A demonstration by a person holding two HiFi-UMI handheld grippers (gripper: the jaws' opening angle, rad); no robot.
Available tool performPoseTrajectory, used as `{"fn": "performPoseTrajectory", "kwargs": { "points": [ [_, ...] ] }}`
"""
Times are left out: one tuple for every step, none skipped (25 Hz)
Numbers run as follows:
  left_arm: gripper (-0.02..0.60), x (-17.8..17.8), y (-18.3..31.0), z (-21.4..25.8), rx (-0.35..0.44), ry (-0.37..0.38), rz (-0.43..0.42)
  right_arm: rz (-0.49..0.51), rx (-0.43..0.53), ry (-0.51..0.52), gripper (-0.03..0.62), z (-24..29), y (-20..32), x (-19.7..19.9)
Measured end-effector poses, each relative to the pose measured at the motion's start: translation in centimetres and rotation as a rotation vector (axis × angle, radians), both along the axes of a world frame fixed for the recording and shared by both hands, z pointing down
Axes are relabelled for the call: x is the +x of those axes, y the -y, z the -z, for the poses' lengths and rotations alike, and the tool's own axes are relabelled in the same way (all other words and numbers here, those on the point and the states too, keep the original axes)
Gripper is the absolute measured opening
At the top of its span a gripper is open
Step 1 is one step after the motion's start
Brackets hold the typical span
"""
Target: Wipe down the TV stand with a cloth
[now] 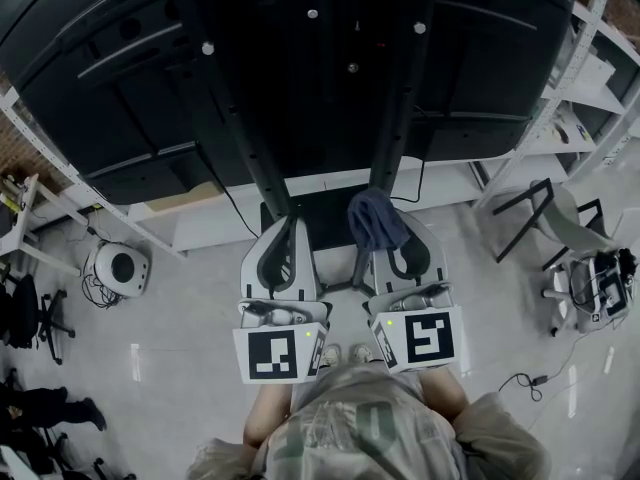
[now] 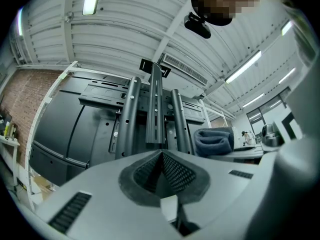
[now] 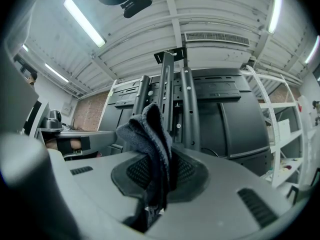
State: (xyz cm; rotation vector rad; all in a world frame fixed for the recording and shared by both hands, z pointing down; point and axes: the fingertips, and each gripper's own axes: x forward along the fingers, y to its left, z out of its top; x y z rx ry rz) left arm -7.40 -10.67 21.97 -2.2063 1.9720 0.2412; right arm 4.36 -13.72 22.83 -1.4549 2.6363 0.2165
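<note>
**Cloth** (image 3: 150, 134): dark blue-grey, bunched. It is pinched in the right gripper (image 3: 160, 174), whose jaws clamp its lower folds. The upper folds stand free just in front of the TV stand (image 3: 170, 99) uprights, presumably so a loose pad faces the metal for wiping. No contact with the uprights is evident; the cloth seems just short of them.

**Left gripper** (image 2: 162, 156): jaws pressed together on nothing. It is held beside the right one, before the same uprights (likely idle, out of the wiping side's way).

**Not determinable:**
- The stand's base is largely covered by both grippers in the head view.
- The uprights' upper ends run out of frame there.
- Any dust or marks on the black metal are too dark to read.
</note>
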Motion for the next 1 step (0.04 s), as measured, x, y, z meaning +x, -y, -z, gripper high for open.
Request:
{"fn": "performPoseTrajectory", "kwargs": {
  "points": [
    [0.015,-0.24,0.01,-0.12,0.001,-0.001,-0.001,0.0,-0.001,-0.001,0.057,-0.12,0.01,-0.3]
  ]
}}
